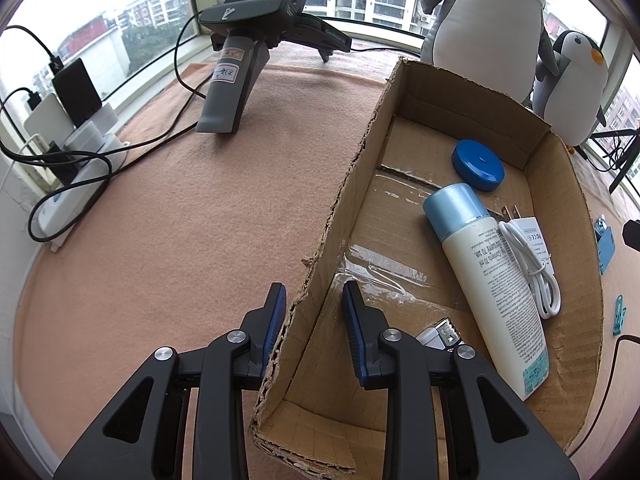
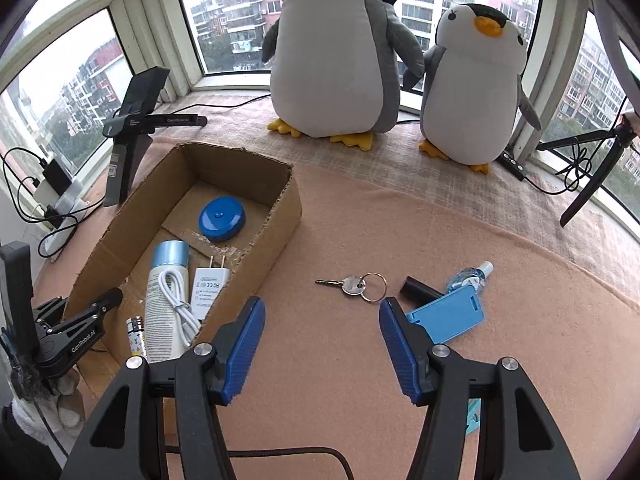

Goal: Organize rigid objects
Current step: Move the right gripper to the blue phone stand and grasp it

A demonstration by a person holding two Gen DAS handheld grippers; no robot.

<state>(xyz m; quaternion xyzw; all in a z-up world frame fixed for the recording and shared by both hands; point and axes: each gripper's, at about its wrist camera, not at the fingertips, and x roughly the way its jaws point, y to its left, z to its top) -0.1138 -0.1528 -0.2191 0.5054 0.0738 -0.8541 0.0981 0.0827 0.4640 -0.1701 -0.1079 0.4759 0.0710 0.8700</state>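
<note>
Cardboard fills the left wrist view: the left gripper (image 1: pixel 314 304) straddles the near left wall of the cardboard box (image 1: pixel 340 216), one blue pad outside, one inside, the fingers part open with the torn wall between them; the outer pad sits just beside the wall, the inner one stands apart from it. Inside the box lie a white bottle (image 1: pixel 492 280) with a pale blue cap, a white charger (image 1: pixel 532 244) with its coiled cable touching the bottle, a blue round case (image 1: pixel 477 165) toward the far end, and a lighter (image 1: pixel 440 334) half hidden behind the inner finger. Beyond the box, a spare gripper on a stand (image 1: pixel 248 40) sits on the pink worktop (image 1: pixel 180 200).

Over to the right wrist view: the right gripper (image 2: pixel 322 312) hangs wide open above the worktop, holding nothing. Just ahead of it lies a key (image 2: pixel 350 284) on a ring. Near the right finger, a blue card holder (image 2: pixel 448 314) rests against a black tube (image 2: pixel 420 288) and a small spray bottle (image 2: pixel 470 276). The box sits to the left, well apart from these loose items. Two plush penguins (image 2: pixel 340 60) stand at the window.
</note>
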